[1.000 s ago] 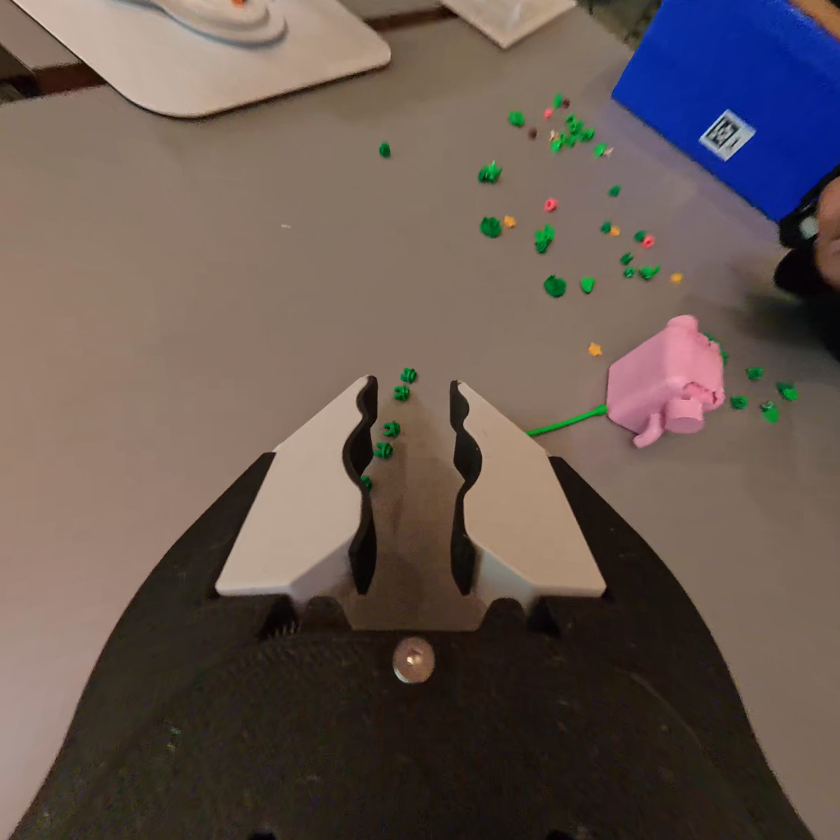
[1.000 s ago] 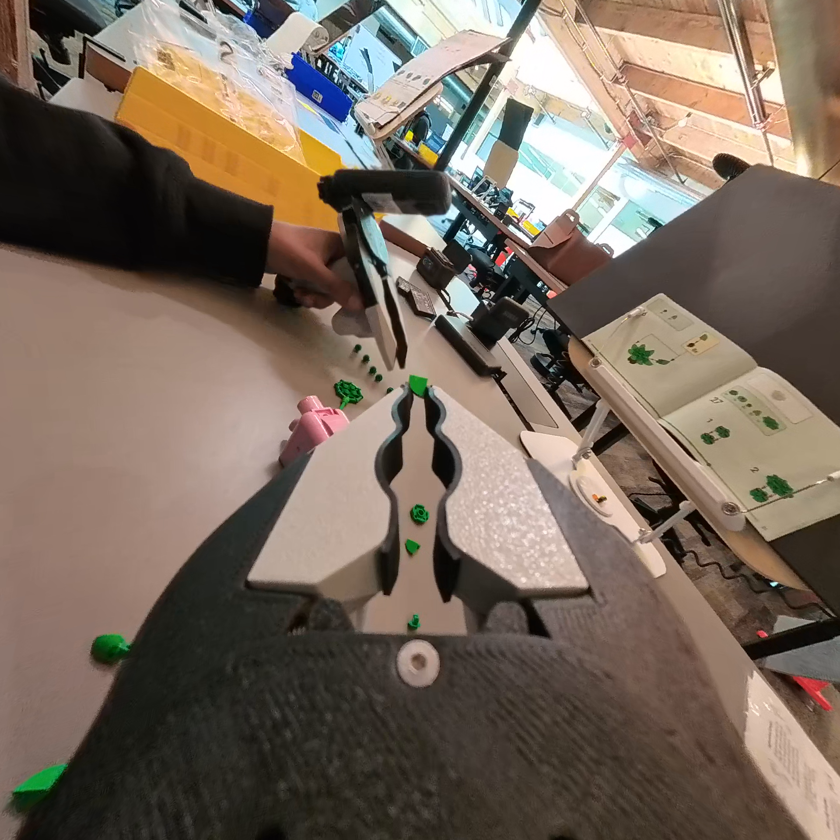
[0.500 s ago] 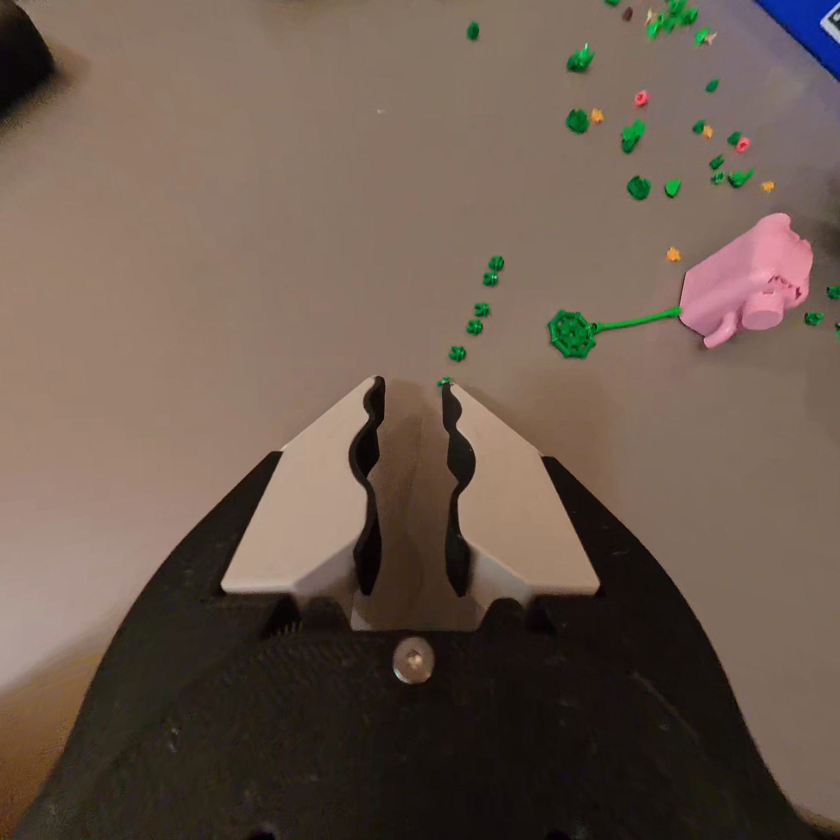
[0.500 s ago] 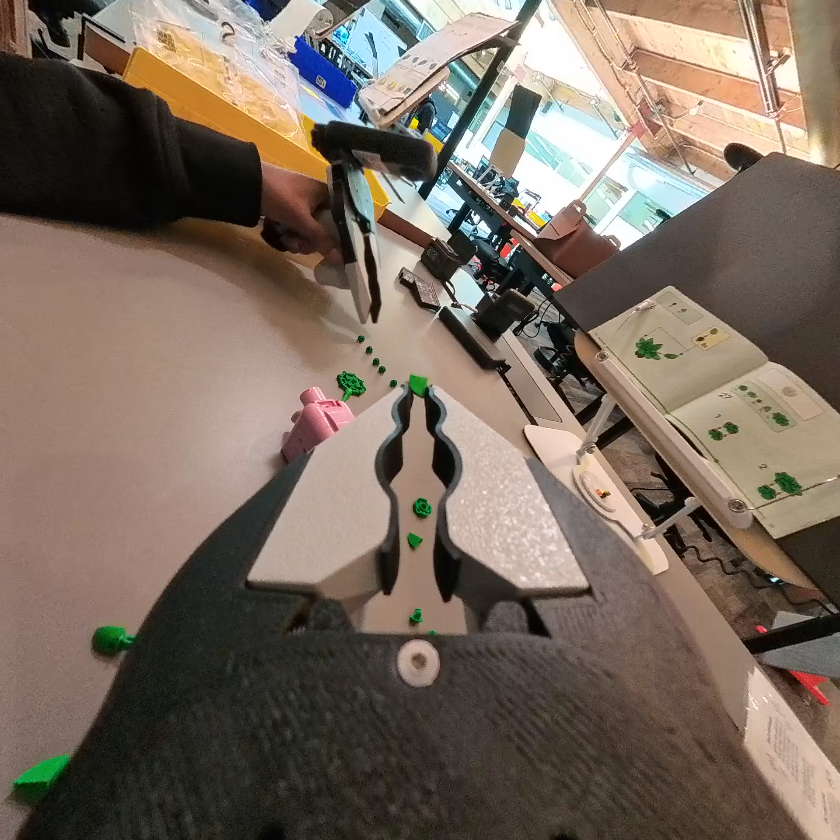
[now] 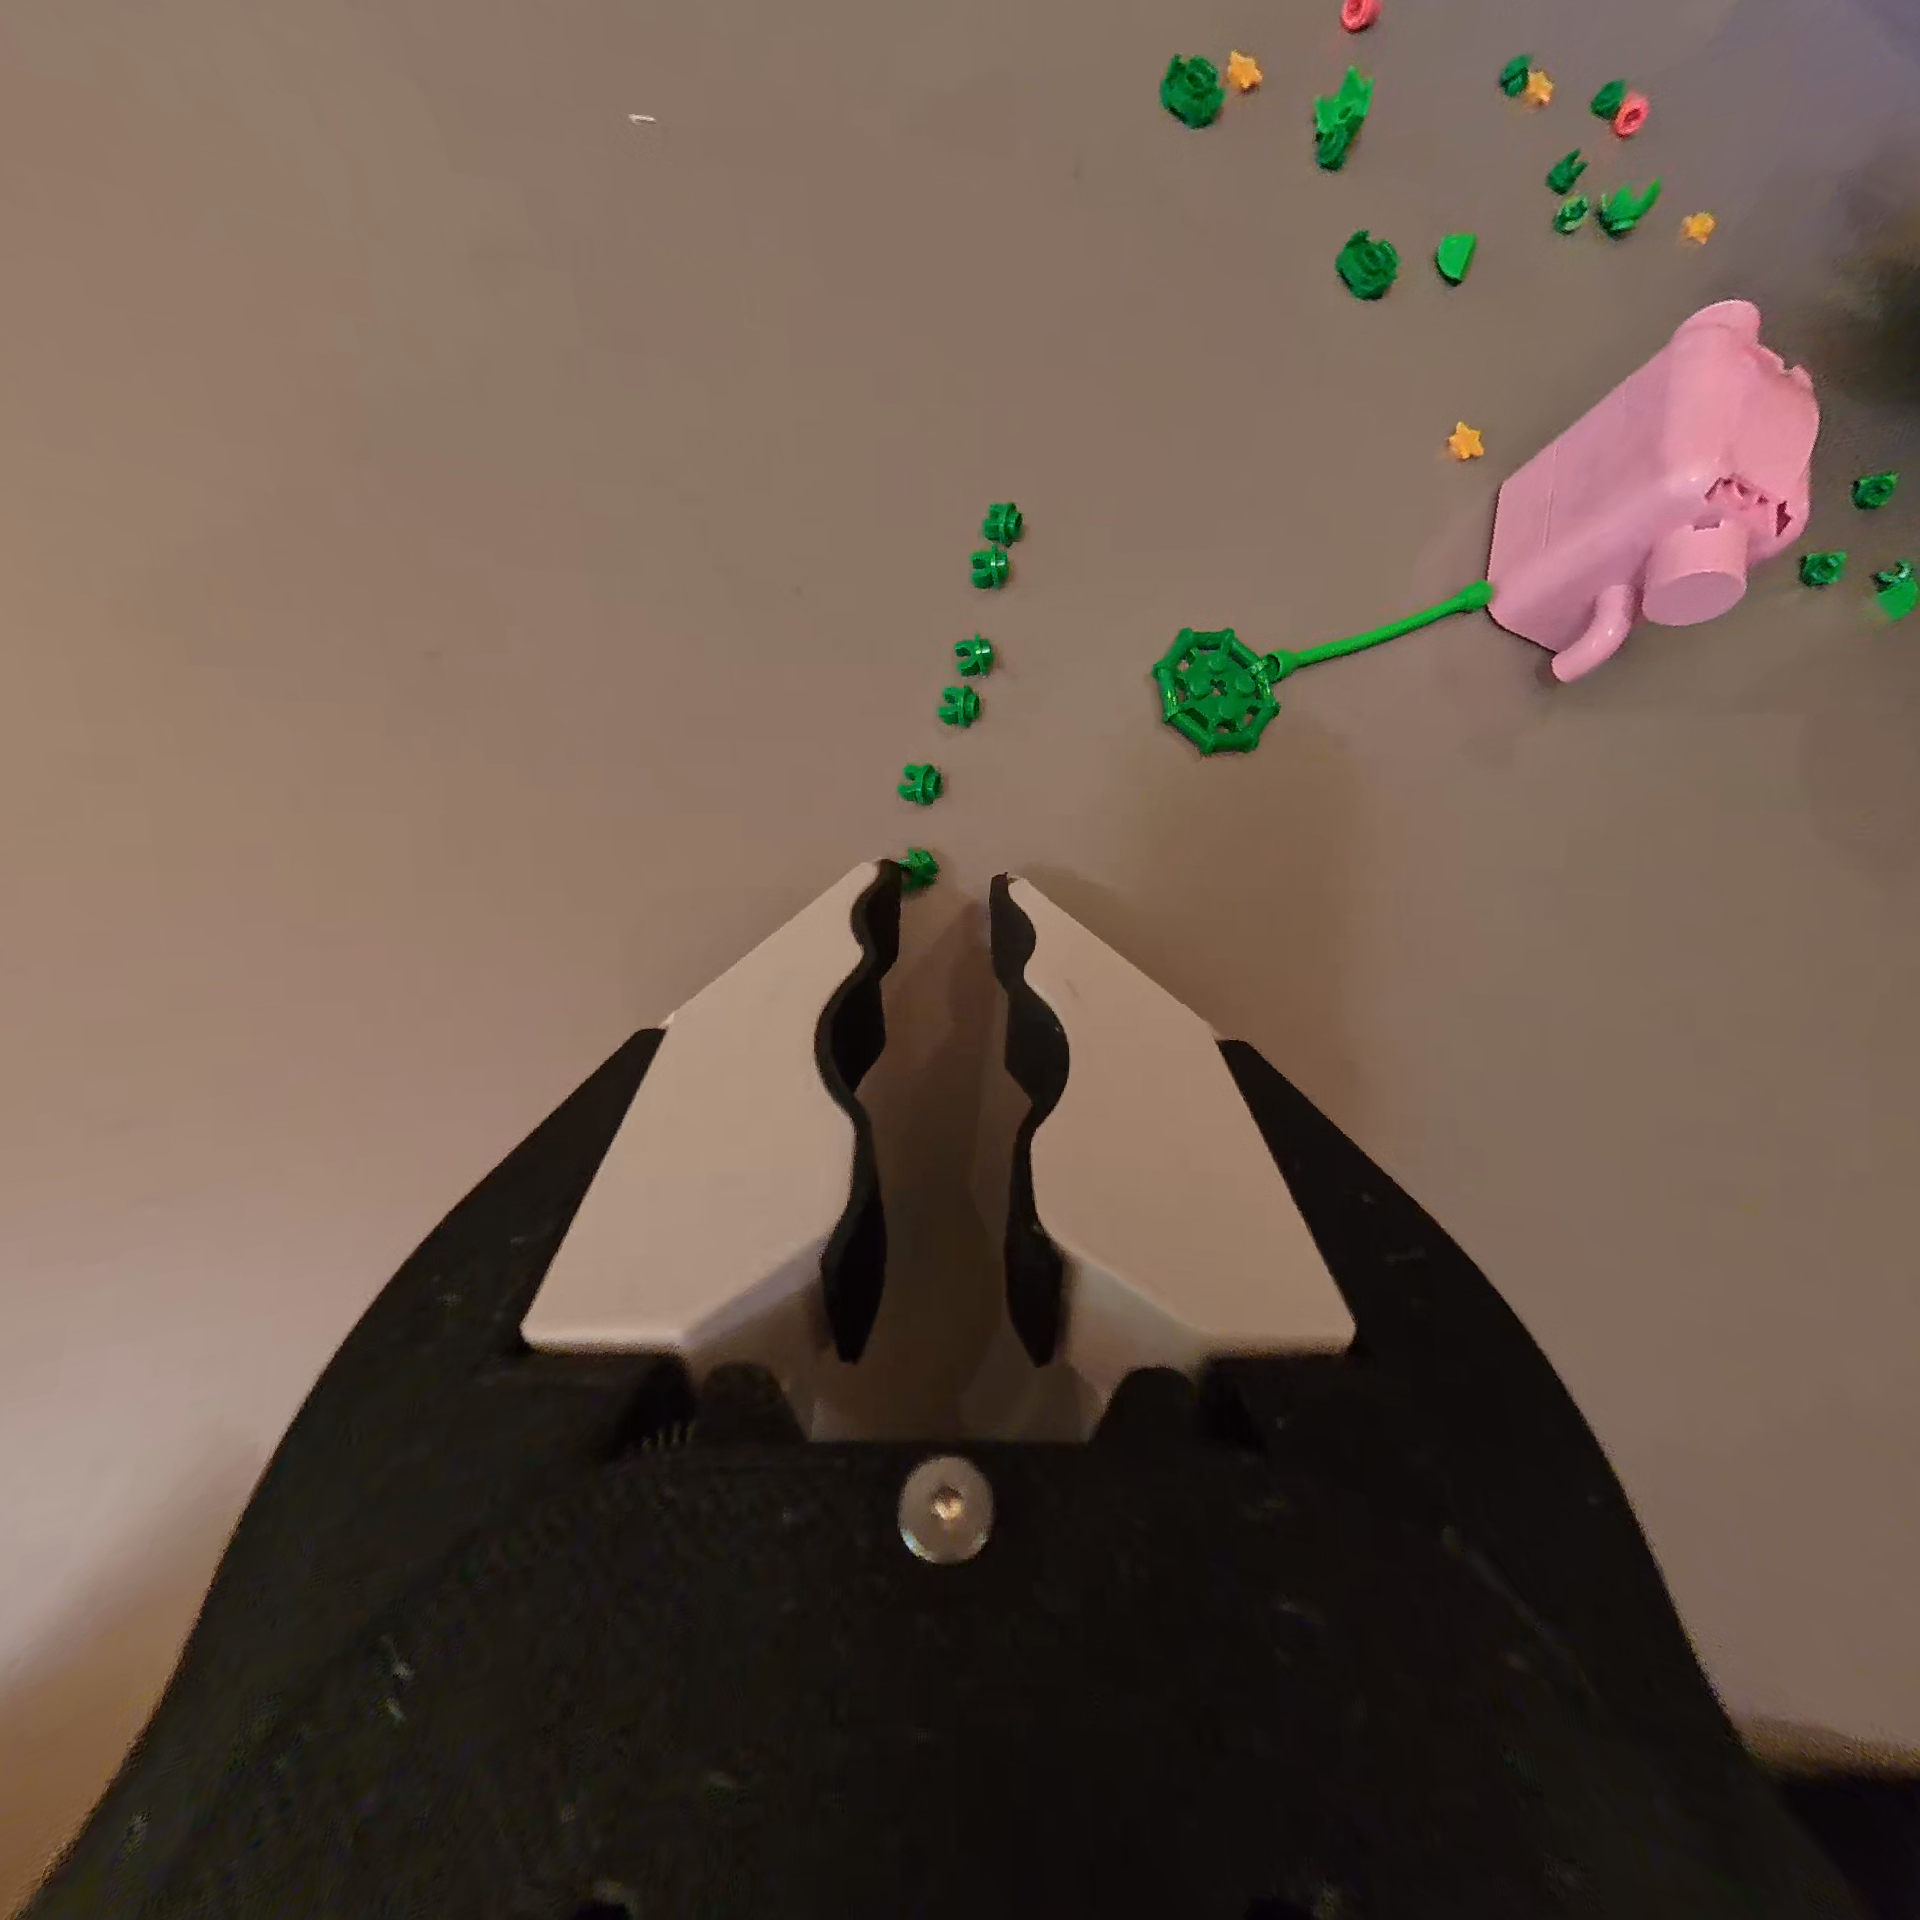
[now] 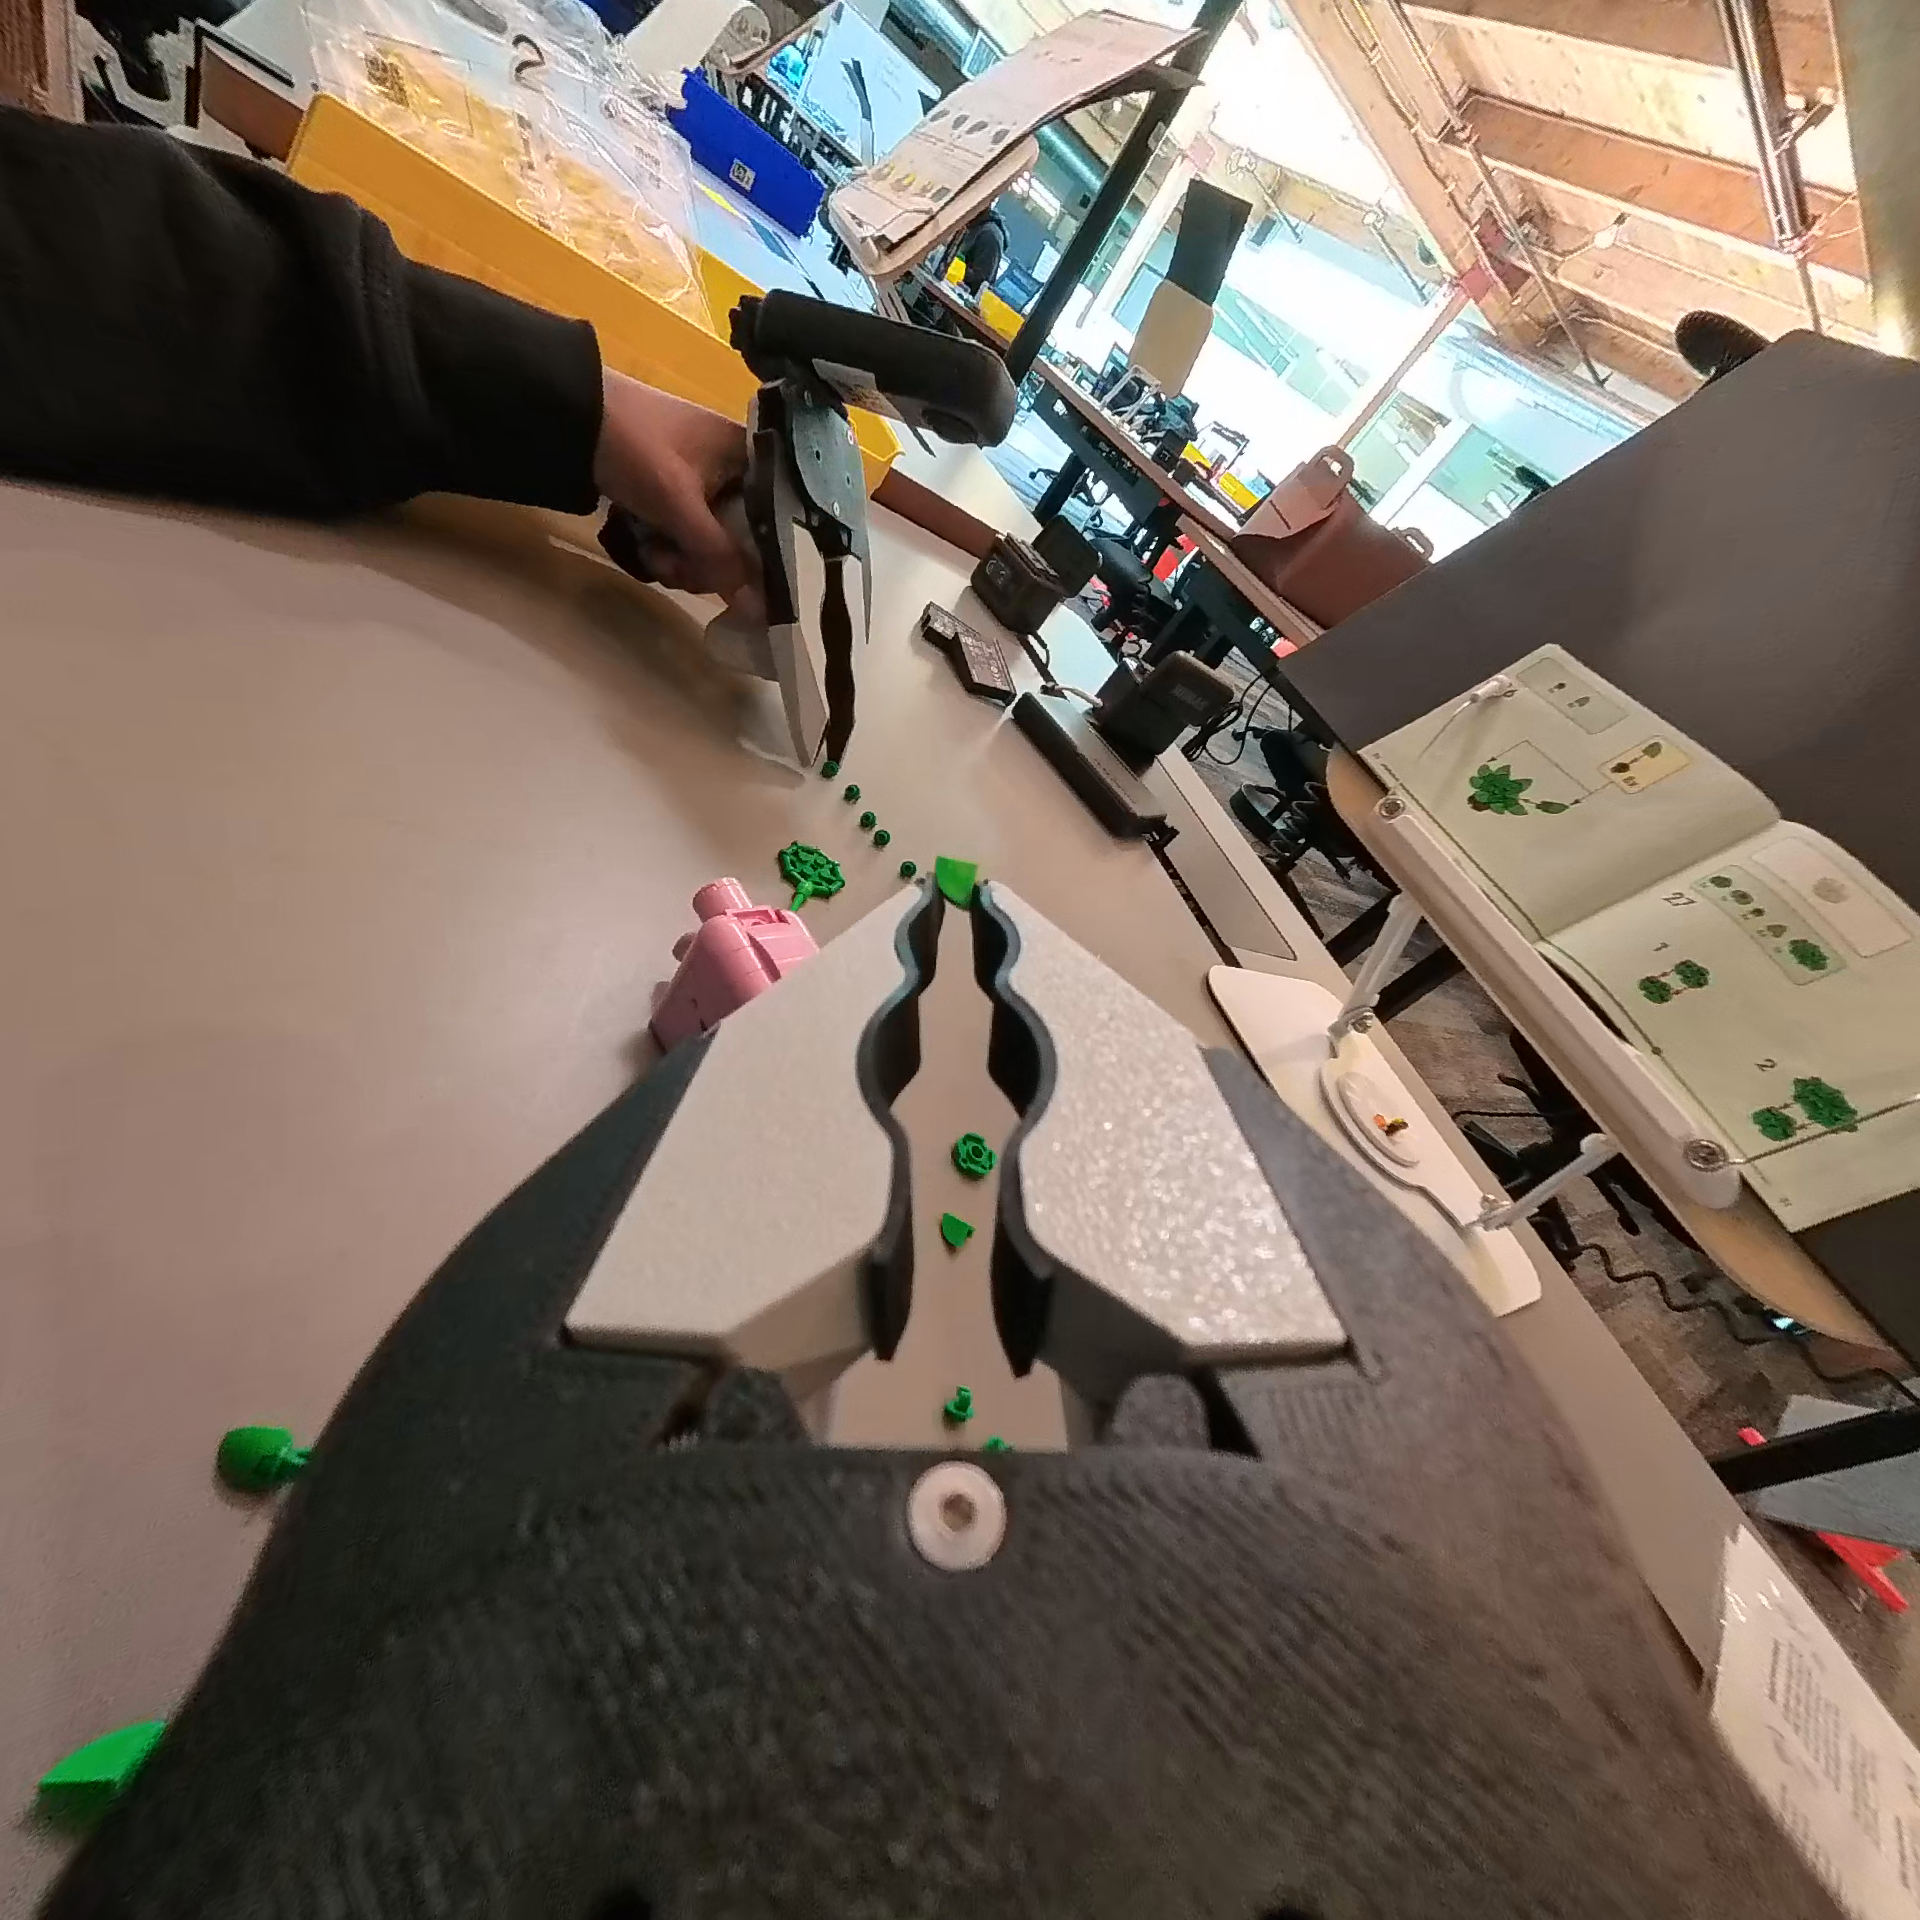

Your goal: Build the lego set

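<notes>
Lego pieces (image 5: 961, 707) mostly lie loose; I pinch a small green leaf (image 6: 955, 879) in my right gripper (image 6: 951, 902), left gripper (image 5: 943, 883) spread.

Table (image 6: 312, 831): grey, I work above it.
Yellow bin (image 6: 499, 223): far behind.
Blue bin (image 6: 743, 156): behind the yellow one.
Brown bag (image 6: 1320, 530): on my far right.

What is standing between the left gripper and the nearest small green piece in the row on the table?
Nothing visible does. The left gripper is open and empty, and the nearest small green piece lies on bare table right at its fingertips, close to one finger. The other pieces of the row lie farther ahead.
</notes>
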{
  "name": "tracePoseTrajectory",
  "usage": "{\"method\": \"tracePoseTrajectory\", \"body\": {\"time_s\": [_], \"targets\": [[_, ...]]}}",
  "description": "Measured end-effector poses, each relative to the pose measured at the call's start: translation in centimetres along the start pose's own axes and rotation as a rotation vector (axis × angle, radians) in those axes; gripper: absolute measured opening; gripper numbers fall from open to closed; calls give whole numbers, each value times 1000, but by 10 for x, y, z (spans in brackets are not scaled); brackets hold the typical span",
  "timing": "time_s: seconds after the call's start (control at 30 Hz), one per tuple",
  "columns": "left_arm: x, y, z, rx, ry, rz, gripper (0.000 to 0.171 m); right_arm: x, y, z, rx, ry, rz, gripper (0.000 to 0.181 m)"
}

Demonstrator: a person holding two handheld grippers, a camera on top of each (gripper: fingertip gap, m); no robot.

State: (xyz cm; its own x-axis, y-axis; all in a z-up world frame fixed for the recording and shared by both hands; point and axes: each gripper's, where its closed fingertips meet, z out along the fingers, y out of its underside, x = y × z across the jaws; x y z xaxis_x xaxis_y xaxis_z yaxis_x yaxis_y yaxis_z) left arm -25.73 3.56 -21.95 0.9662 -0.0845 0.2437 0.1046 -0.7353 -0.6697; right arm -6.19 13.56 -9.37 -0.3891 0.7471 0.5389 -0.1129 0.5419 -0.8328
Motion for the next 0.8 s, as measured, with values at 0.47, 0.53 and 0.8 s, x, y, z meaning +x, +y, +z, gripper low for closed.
{"method": "tracePoseTrajectory", "body": {"time_s": [0.47, 0.53, 0.8], "targets": [[2, -4, 2, 5, -35, 78, 0, 11, 18, -1, -86, 22, -3, 4], [4, -5, 2, 10, -26, 82, 0, 16, 33, -2, -147, 7, 18, 4], [24, -32, -8, 140, 7, 150, 0, 10, 83, -2, -345, -87, 72, 4]]}}
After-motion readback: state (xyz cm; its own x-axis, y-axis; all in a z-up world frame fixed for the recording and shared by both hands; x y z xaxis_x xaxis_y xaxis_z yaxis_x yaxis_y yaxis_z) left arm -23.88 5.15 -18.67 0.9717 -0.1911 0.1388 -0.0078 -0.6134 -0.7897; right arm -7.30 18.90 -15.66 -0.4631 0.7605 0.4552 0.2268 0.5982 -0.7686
